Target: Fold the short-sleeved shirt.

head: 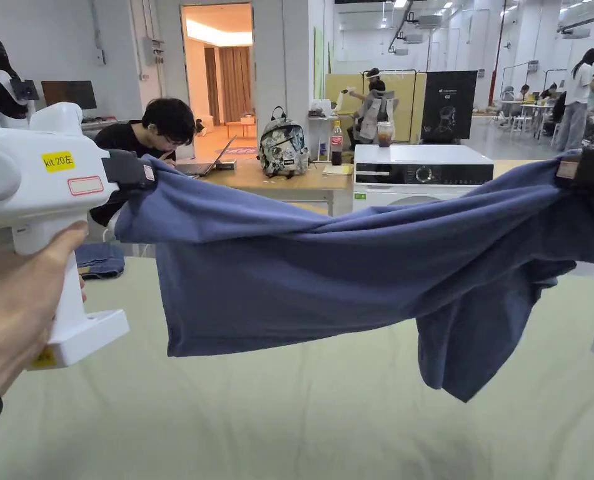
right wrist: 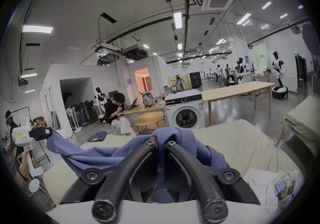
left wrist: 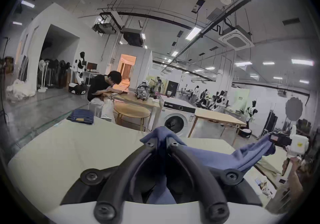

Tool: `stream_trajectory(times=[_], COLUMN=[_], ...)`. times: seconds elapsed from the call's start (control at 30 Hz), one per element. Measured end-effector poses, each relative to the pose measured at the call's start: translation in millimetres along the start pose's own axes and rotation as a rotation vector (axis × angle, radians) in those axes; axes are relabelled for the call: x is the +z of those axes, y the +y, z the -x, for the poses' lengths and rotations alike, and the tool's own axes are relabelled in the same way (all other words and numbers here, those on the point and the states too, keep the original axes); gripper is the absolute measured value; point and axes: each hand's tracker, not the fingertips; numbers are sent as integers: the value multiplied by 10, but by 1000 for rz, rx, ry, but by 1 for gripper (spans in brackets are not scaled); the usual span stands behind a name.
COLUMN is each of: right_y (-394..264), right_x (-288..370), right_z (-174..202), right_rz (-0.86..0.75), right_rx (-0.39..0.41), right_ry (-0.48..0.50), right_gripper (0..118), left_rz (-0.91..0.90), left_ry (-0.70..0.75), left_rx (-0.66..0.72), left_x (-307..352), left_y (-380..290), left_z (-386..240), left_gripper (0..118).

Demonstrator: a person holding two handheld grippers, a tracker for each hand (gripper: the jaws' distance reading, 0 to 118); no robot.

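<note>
A blue short-sleeved shirt (head: 327,275) hangs stretched in the air between both grippers, above the pale green table (head: 277,425). My left gripper (head: 140,174) is shut on the shirt's left end, with the hand holding its white body at the far left. My right gripper (head: 577,170) is shut on the right end at the frame's edge. In the left gripper view the jaws pinch a bunch of blue cloth (left wrist: 161,134). In the right gripper view the jaws clamp a fold with a ribbed hem (right wrist: 173,135). The shirt's lower part sags, with one corner (head: 464,375) drooping lowest.
Folded jeans (head: 100,259) lie at the table's far left corner. Beyond the table stand a washing machine (head: 422,176), a wooden desk (head: 277,181) with a backpack (head: 282,149), and a seated person (head: 155,134). A white plastic bag (right wrist: 270,191) lies at my right.
</note>
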Motion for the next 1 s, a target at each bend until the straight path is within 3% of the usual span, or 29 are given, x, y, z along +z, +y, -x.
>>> stream_trajectory(times=[0.13,0.23,0.5,0.63,0.77,0.9,1.0], right_y=[-37,-319,-1944,-2676,-3134,-3442,-3651], right_x=[-296,-522,-662,-122,726,1564,1978], right_z=[-17,-63,-540,-713,-892,-1042,-1081], right_rz=[9,70,306,368,414,423,463], right_rx=[32,44,-69,-105,-138,-278,-308], right_ry=[37,11,-40,-54,-90,-137,-159], right_gripper=[4,4,4,4,4,4,4], left_rz=[18,61,273,349,324,370,437], left_ry=[43,45,41,22,35,34,42], left_rx=[-9,-21,94,182,238,247,257], left_x=[-261,-443,-514,-103,741,1465,1776], left_y=[-80,-375,-2133,-2935,-3338,-3553,-3677], left_z=[94,173,384,419,352,304,272], left_gripper=[2,2,2,2,2,2,2])
